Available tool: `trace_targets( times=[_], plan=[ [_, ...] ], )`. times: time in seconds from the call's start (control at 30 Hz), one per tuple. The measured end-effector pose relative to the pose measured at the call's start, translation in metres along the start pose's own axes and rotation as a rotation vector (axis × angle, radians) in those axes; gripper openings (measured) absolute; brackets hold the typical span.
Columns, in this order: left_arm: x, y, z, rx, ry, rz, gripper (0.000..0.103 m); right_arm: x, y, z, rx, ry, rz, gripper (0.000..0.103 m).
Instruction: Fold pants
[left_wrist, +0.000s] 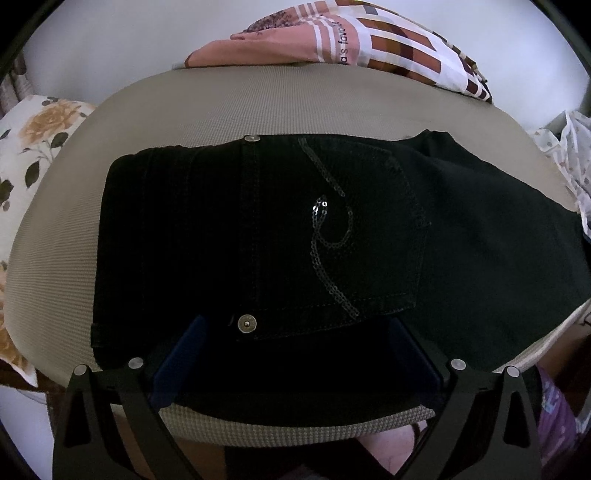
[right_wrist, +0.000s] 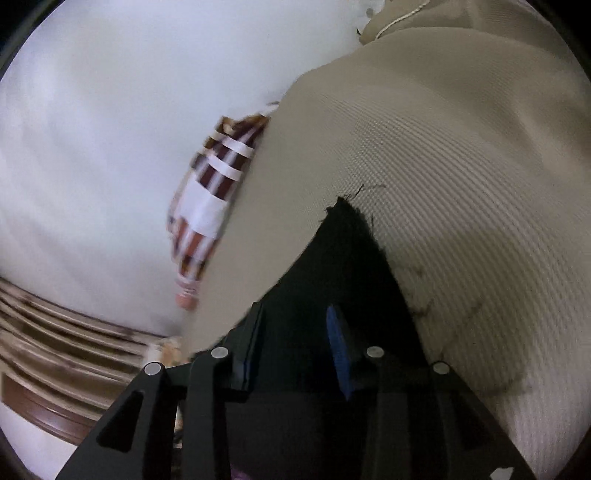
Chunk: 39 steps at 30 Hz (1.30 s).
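- Black pants (left_wrist: 295, 236): dark denim, lying flat on a beige cushion (left_wrist: 229, 107) with a fine ribbed weave; the waist end is towards the left of the left wrist view, the legs run off right.
- Back pocket (left_wrist: 354, 236) faces up, stitched outline, curling sequin trim across it, a few sequins catching light.
- Two round metal rivets (left_wrist: 247, 324) on the pants, dull brass look, one near the far edge and one near the close edge.
- Left gripper (left_wrist: 295, 354): black frame, blue pads, jaws spread wide above the near edge of the pants, nothing pinched.
- Right gripper (right_wrist: 295, 332): view is motion-blurred; jaws partly apart, blue pad (right_wrist: 340, 350) showing, black cloth beneath and between the fingers, no pad pressing on it that I can make out.
- Frayed pants hem (right_wrist: 347, 210), loose threads sticking out onto the cushion weave.
- Patterned cloth (left_wrist: 369, 48) behind the cushion: pink, brown and white blocks, soft folds, some printed lettering.
- Floral pillow (left_wrist: 33, 147) at left, white with yellow roses.
- Plain pale wall (right_wrist: 110, 129) behind.
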<state>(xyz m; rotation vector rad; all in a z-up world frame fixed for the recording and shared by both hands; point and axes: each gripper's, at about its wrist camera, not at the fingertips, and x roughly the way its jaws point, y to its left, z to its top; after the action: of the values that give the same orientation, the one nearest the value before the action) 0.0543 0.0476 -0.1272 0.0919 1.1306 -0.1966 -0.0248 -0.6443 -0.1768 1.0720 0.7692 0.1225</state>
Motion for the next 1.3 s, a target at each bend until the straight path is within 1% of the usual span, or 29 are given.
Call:
trace_targets(
  times=[0.03, 0.1, 0.13, 0.17, 0.27, 0.33, 0.43, 0.5, 0.53, 0.6, 0.63, 0.7, 0.77, 0.83, 0.93, 0.97, 1.07, 1.13, 1.17, 1.23, 1.3],
  plan=[
    [0.0, 0.0, 0.0, 0.0, 0.002, 0.002, 0.099, 0.0, 0.004, 0.003, -0.025, -0.012, -0.038, 0.034],
    [0.0, 0.0, 0.001, -0.001, 0.006, 0.003, 0.099, -0.009, 0.011, 0.009, -0.058, -0.067, -0.069, 0.034],
    [0.001, 0.0, 0.002, 0.0, 0.006, 0.004, 0.099, -0.014, 0.014, 0.013, -0.082, -0.087, -0.103, 0.034],
    [0.0, 0.0, 0.002, 0.004, 0.006, 0.006, 0.099, -0.019, 0.015, 0.016, -0.104, -0.092, -0.133, 0.034],
    [0.001, -0.001, 0.002, 0.017, 0.005, 0.017, 0.099, -0.022, 0.022, 0.022, -0.193, -0.084, -0.236, 0.034],
    [0.002, -0.002, 0.002, 0.021, 0.005, 0.023, 0.099, -0.015, 0.022, 0.026, -0.215, -0.055, -0.252, 0.034],
    [0.002, -0.002, 0.003, 0.017, 0.012, 0.024, 0.1, 0.003, 0.025, 0.029, -0.279, -0.017, -0.337, 0.034],
    [0.002, -0.002, 0.005, 0.013, 0.018, 0.025, 0.1, 0.01, 0.031, 0.026, -0.328, -0.019, -0.369, 0.034],
    [0.003, -0.002, 0.006, 0.012, 0.021, 0.027, 0.1, 0.011, 0.035, 0.023, -0.364, -0.025, -0.38, 0.031],
    [0.003, -0.003, 0.007, 0.012, 0.027, 0.033, 0.101, 0.012, 0.047, 0.015, -0.455, -0.046, -0.413, 0.022],
    [0.003, -0.003, 0.008, 0.013, 0.028, 0.034, 0.101, 0.011, 0.052, 0.012, -0.486, -0.054, -0.422, 0.011],
    [0.004, -0.004, 0.009, 0.012, 0.031, 0.037, 0.102, 0.009, 0.057, 0.008, -0.522, -0.057, -0.421, 0.009],
    [0.004, -0.006, 0.01, 0.013, 0.03, 0.044, 0.103, 0.01, 0.058, 0.006, -0.544, -0.046, -0.439, 0.008],
    [0.003, -0.006, 0.01, 0.015, 0.028, 0.048, 0.103, 0.008, 0.058, 0.006, -0.547, -0.051, -0.437, 0.007],
    [0.003, -0.005, 0.011, 0.012, 0.03, 0.047, 0.103, 0.004, 0.062, 0.003, -0.564, -0.063, -0.406, 0.007],
    [0.002, -0.005, 0.011, 0.012, 0.03, 0.047, 0.103, 0.003, 0.062, 0.002, -0.573, -0.063, -0.42, 0.01],
    [0.002, -0.006, 0.011, 0.014, 0.031, 0.05, 0.103, 0.008, 0.06, 0.0, -0.591, -0.052, -0.478, 0.012],
    [0.002, -0.006, 0.011, 0.012, 0.03, 0.049, 0.103, 0.005, 0.059, 0.001, -0.586, -0.073, -0.503, 0.013],
    [0.002, -0.006, 0.011, 0.013, 0.03, 0.049, 0.103, 0.002, 0.06, 0.002, -0.585, -0.098, -0.512, 0.013],
    [0.002, -0.006, 0.011, 0.013, 0.03, 0.05, 0.103, -0.003, 0.061, 0.005, -0.583, -0.123, -0.491, 0.014],
    [0.002, -0.007, 0.011, 0.012, 0.03, 0.051, 0.103, -0.001, 0.065, 0.01, -0.601, -0.117, -0.489, 0.014]
  ],
)
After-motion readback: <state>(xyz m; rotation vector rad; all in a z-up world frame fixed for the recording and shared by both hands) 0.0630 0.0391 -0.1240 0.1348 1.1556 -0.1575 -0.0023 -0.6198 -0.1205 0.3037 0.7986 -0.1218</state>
